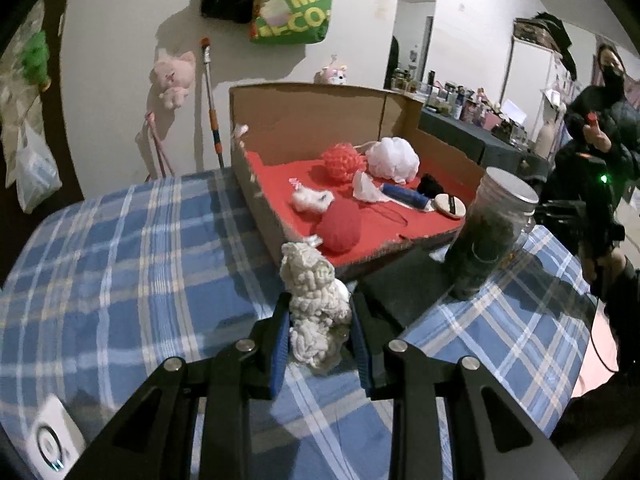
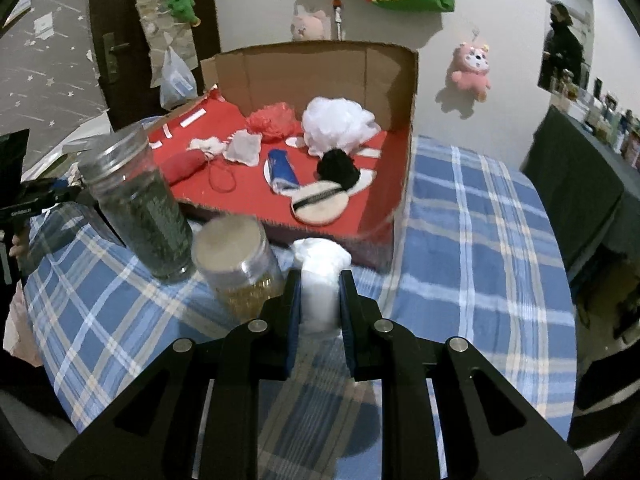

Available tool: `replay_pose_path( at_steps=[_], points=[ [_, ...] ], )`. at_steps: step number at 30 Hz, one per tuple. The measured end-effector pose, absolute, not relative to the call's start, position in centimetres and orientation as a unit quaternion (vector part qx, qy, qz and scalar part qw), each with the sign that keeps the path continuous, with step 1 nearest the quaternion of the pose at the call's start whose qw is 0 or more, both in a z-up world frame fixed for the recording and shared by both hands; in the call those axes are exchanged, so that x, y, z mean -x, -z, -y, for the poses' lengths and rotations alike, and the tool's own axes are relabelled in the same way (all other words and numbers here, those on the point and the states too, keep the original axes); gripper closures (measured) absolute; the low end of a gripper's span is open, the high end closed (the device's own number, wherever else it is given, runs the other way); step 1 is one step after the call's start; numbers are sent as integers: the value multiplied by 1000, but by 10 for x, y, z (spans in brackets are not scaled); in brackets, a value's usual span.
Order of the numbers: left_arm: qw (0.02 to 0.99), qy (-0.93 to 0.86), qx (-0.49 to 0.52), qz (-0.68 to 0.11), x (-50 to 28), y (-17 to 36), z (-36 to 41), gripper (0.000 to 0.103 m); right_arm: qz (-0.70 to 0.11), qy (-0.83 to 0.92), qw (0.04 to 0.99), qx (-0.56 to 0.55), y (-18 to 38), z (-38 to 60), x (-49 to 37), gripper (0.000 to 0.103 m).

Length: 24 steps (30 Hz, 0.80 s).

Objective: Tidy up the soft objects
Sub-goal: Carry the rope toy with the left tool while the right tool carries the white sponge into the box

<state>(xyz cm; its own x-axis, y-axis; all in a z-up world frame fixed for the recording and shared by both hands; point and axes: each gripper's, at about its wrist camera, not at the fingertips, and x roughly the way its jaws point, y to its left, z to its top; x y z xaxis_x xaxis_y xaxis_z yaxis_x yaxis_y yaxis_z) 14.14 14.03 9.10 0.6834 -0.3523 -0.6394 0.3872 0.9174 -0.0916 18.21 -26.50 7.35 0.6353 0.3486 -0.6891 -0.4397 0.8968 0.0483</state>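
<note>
A knobbly cream yarn bundle (image 1: 316, 308) is pinched upright between the fingers of the left gripper (image 1: 320, 328), above the plaid tablecloth (image 1: 120, 260) before the red-lined cardboard box (image 1: 304, 112). A smooth white wad (image 2: 320, 276) is clamped by the right gripper (image 2: 320, 300). The gold-filled jar (image 2: 240, 264) is seen only in the right wrist view.

White wall (image 2: 256, 4), dark door (image 2: 120, 40), plaid-covered table (image 1: 120, 248)

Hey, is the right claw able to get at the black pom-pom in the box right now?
Probably not yet. The right claw is shut on a white soft roll, so it has no free grip. The path itself looks open: the black pom-pom lies uncovered on the red lining past the box's low front edge.
</note>
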Motion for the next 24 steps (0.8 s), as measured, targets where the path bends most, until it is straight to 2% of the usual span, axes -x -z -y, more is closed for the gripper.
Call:
replay_pose_path(
  at_steps=[13,24],
  points=[
    [897,271,-51,-346,-199,-126,-89,73,-368,-273,884,90,-92,236,-227,86],
    [831,329,-70,-443,-283,-109,-20,73,-441,-359,818,93,-87,187,-288,86]
  ],
)
